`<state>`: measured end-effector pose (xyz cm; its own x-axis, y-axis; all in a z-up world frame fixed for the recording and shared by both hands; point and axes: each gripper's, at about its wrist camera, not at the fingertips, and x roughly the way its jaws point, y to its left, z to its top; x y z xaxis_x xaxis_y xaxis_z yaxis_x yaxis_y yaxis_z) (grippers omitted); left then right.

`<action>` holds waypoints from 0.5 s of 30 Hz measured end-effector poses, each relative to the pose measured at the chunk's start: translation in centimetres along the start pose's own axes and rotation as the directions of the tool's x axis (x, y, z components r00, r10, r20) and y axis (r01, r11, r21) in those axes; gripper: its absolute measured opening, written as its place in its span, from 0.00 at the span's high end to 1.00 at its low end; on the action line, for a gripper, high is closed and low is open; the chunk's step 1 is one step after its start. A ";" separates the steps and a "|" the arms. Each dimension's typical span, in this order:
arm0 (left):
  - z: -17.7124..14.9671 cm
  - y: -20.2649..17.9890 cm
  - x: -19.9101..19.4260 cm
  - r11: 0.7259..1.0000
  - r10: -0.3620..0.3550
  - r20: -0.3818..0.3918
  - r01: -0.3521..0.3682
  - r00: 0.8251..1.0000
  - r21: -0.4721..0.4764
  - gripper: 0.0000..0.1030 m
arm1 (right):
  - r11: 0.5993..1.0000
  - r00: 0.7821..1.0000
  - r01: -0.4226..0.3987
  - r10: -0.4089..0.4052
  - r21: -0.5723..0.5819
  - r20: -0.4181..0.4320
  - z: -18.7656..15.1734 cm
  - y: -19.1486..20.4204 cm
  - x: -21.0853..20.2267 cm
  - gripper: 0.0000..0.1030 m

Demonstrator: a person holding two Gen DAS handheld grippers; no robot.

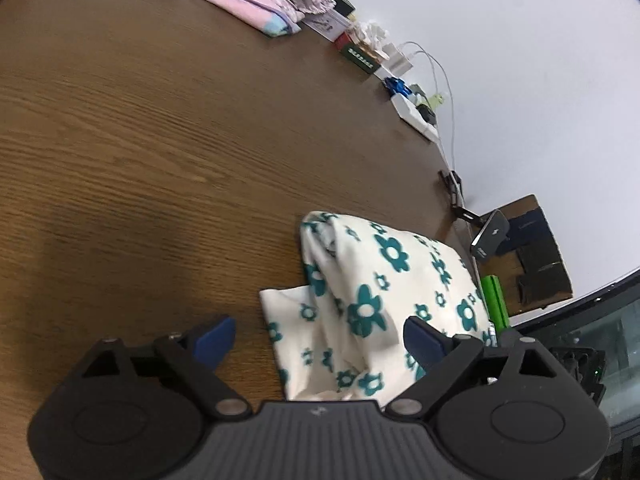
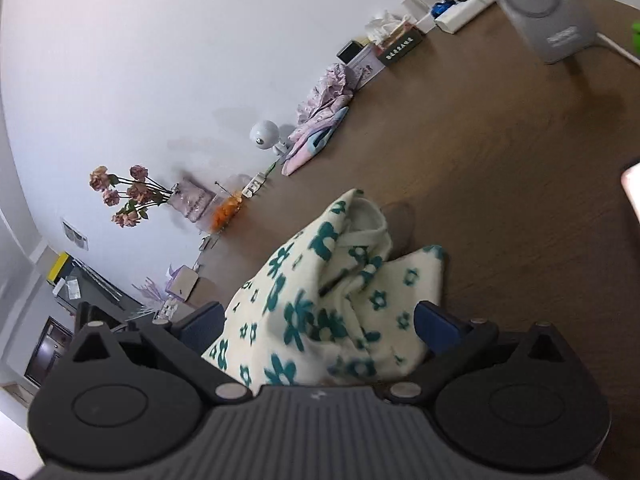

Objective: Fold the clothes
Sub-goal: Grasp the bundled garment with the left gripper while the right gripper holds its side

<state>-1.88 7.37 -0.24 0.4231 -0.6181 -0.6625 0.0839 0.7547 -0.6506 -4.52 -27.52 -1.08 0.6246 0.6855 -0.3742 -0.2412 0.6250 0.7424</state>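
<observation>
A cream garment with teal flowers (image 1: 376, 292) lies bunched and partly folded on the brown wooden table (image 1: 160, 140), near its right edge. My left gripper (image 1: 320, 338) hovers over the garment's near end with its blue pads wide apart; the left pad is above bare wood and the right pad above cloth. In the right wrist view the same garment (image 2: 320, 292) fills the gap of my right gripper (image 2: 320, 322), which stands open, its pads flanking the cloth without pressing on it. The cloth's near edge is hidden under both gripper bodies.
A folded pink pile topped by crumpled lilac clothes (image 1: 248, 4) sits at the far table edge by the white wall. A tissue box (image 1: 360, 56), power strip (image 1: 412, 108) and cables line that edge. A grey speaker (image 2: 544, 12) and a flower vase (image 2: 132, 196) stand farther off.
</observation>
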 end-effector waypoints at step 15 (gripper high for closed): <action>-1.2 1.9 2.2 0.970 -0.166 0.085 0.178 0.982 -0.163 0.39 | 0.993 0.998 0.047 -0.043 -0.106 0.046 -0.9 2.9 -1.5 0.09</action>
<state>-1.85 7.16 -3.41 0.4788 -0.7136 -0.5114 0.0092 0.5866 -0.8099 -6.84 -26.37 1.10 0.6677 0.6403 -0.3797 -0.2885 0.6928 0.6609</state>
